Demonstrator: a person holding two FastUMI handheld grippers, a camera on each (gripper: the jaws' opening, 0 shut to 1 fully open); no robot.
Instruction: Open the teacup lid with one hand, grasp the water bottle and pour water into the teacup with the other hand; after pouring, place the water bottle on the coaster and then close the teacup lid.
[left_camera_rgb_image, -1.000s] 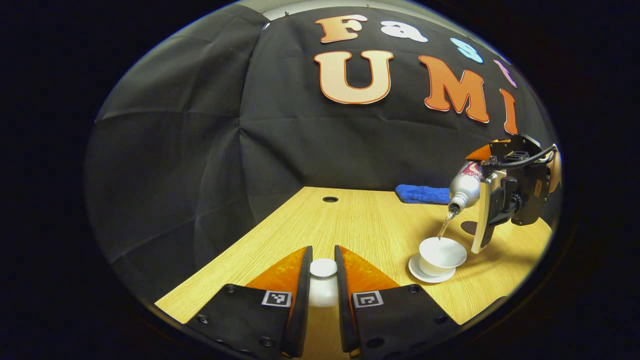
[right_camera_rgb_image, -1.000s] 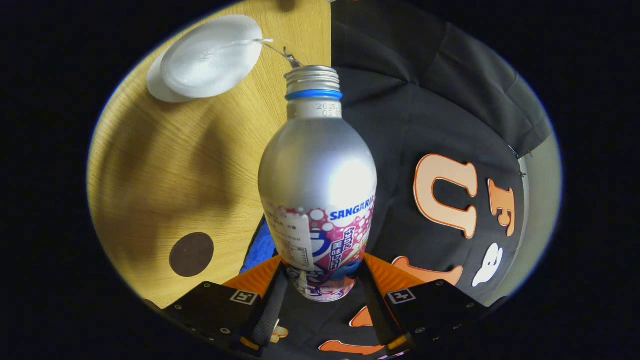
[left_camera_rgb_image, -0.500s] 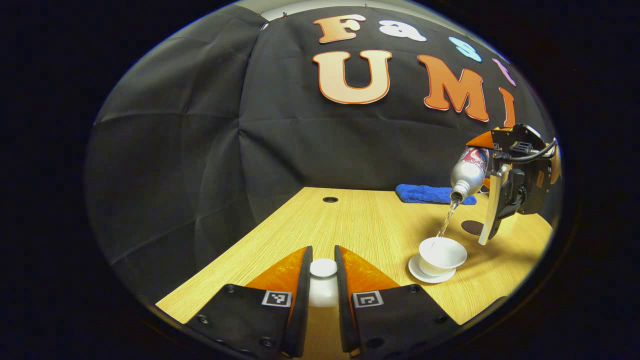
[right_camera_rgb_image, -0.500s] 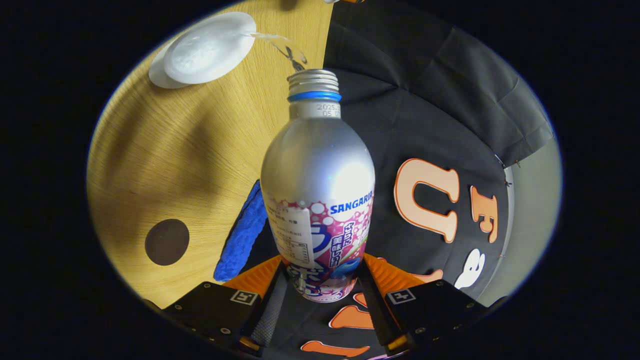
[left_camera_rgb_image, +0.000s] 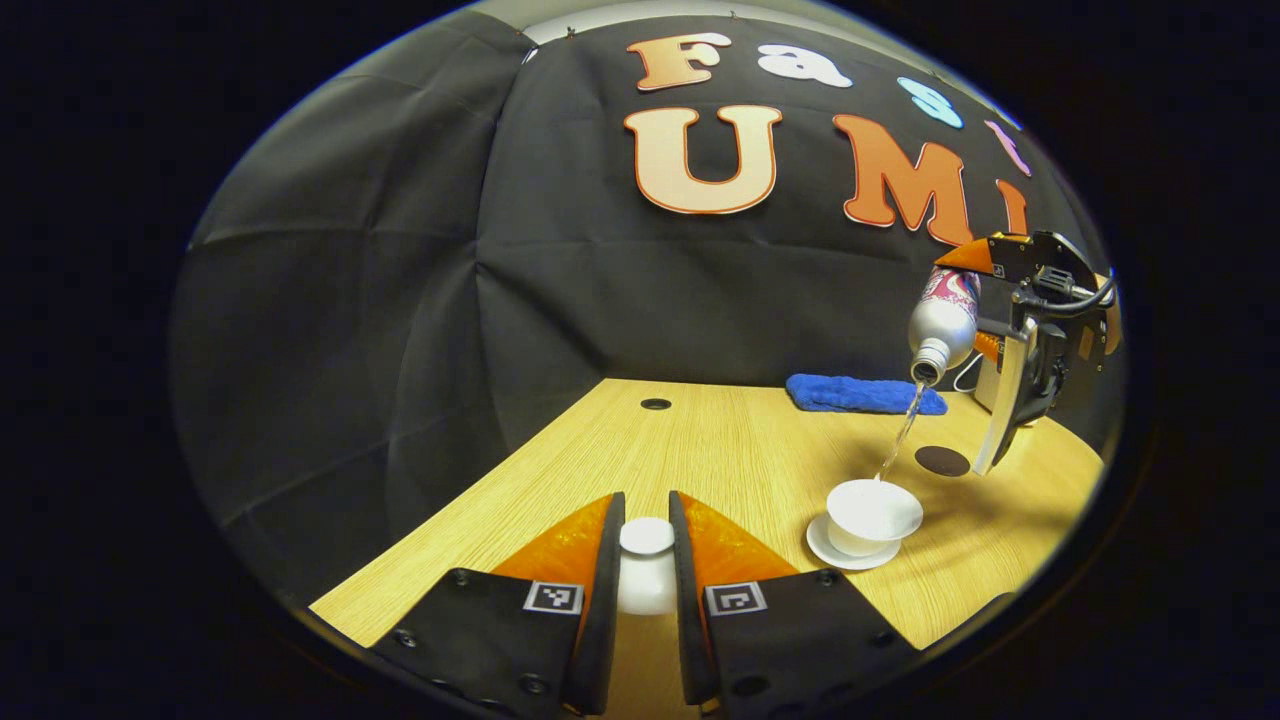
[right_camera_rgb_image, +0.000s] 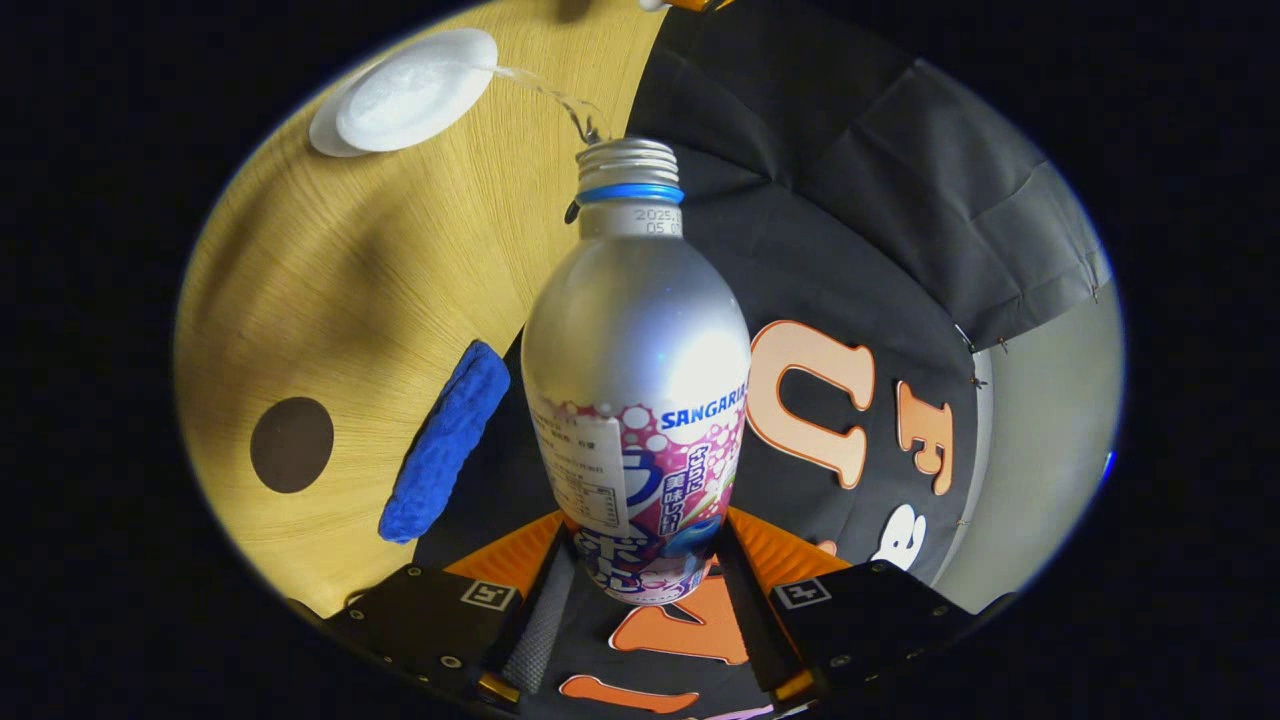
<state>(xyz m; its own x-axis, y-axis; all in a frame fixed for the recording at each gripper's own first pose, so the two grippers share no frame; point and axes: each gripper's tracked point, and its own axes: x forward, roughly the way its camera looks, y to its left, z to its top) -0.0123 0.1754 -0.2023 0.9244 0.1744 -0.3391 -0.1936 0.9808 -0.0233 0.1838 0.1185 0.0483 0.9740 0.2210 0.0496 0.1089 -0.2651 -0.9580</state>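
The water bottle (right_camera_rgb_image: 636, 400) is tilted mouth-down above the table (left_camera_rgb_image: 720, 450), clamped at its base between both fingers of the right gripper (right_camera_rgb_image: 640, 590). A thin stream (left_camera_rgb_image: 898, 440) falls into the open teacup (left_camera_rgb_image: 872, 512) on its saucer (left_camera_rgb_image: 845, 556). The left gripper (left_camera_rgb_image: 646, 570) grips a white knob, probably the teacup lid (left_camera_rgb_image: 646, 575). The dark coaster (left_camera_rgb_image: 942, 460) lies beside the cup, near a blue cloth (left_camera_rgb_image: 860, 393).
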